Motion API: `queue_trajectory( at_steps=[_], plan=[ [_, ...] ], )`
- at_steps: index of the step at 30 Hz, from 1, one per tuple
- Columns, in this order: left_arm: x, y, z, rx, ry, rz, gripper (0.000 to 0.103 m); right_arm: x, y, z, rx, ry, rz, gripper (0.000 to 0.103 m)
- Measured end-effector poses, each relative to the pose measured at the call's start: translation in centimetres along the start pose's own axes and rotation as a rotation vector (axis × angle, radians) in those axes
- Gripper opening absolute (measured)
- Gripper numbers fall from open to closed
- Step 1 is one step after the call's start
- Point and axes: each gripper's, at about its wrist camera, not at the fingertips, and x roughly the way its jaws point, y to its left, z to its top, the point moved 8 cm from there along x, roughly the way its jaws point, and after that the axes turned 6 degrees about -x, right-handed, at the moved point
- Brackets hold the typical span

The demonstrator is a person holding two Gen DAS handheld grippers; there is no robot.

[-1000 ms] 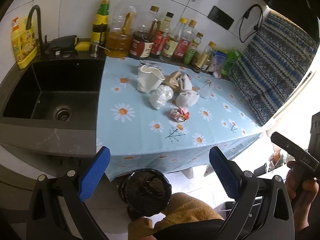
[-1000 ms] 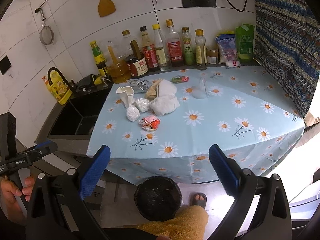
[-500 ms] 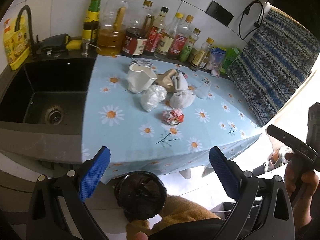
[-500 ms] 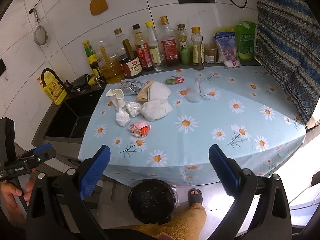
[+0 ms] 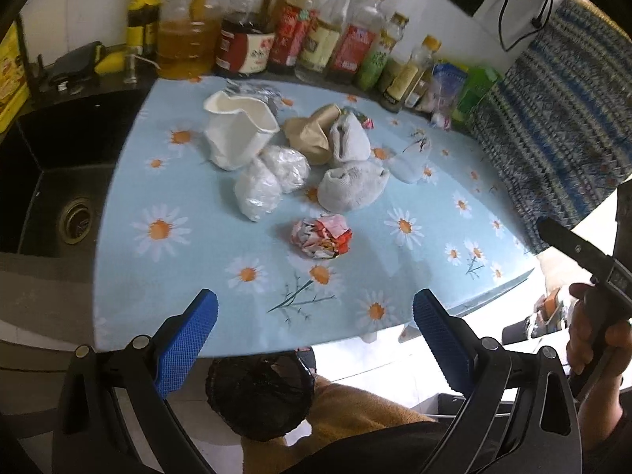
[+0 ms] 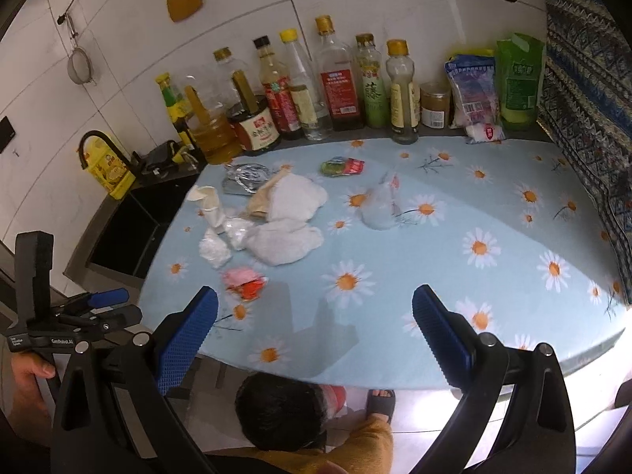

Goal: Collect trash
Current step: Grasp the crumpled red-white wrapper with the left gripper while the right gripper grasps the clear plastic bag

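Note:
Trash lies in a cluster on the daisy tablecloth [image 5: 245, 304]: a red-and-white crumpled wrapper [image 5: 320, 237] nearest the front, white tissue wads [image 5: 351, 189], plastic wads [image 5: 272, 181], a crushed white cup [image 5: 237, 134], brown paper [image 5: 312, 134] and a clear plastic piece [image 5: 412, 162]. A black-lined bin [image 5: 258, 395] stands on the floor under the front table edge. My left gripper [image 5: 314, 335] hangs open and empty over that edge, short of the wrapper. My right gripper [image 6: 314, 331] is open too, empty, with the wrapper [image 6: 243, 282] just left of its left finger.
Sauce and oil bottles [image 6: 335, 79] line the back wall, with packets [image 6: 513, 83] at the right. A black sink [image 5: 59, 181] adjoins the table on the left. A patterned cloth [image 6: 584, 79] hangs at the right. A foot in a sandal [image 6: 381, 403] stands beside the bin [image 6: 282, 410].
Both grippers have come forward and closer to the table, so the trash looms larger. Both stay open and nothing has been taken hold of.

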Motion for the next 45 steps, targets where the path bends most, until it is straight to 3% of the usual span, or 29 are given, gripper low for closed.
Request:
queue_trajectory(
  at_steps=[8,13,15,21,27,36,39,45],
  plan=[
    [5.8,-1.8,1.6,-0.005,0.035,0.084,0.095,4.3,-5.8,0.6,0.012,0.068,0.078,0.098],
    [9.3,-0.9,2.3,-0.051,0.07,0.162,0.095,7.3,-8.2,1.2,-0.006,0.112,0.105,0.098],
    [10.4,-0.7,2.5,-0.082,0.085,0.165,0.084,8.5,-9.0,1.4,-0.012,0.128,0.13,0.098],
    [13.1,-0.8,3.0,-0.097,0.131,0.21,0.068,11.8,-10.4,2.7,-0.058,0.169,0.186,0.098],
    [13.9,-1.1,3.1,-0.087,0.131,0.264,0.061,15.1,-10.1,4.8,-0.151,0.191,0.234,0.098],
    [13.3,-2.0,3.6,-0.137,0.093,0.251,0.057,18.7,-9.5,5.6,-0.238,0.217,0.253,0.097],
    [12.5,-2.4,3.4,-0.16,0.079,0.248,0.057,19.6,-9.1,5.9,-0.291,0.208,0.24,0.093],
    [11.4,-2.6,2.7,-0.206,0.057,0.262,0.057,21.4,-9.1,5.9,-0.305,0.235,0.233,0.073]
  ],
)
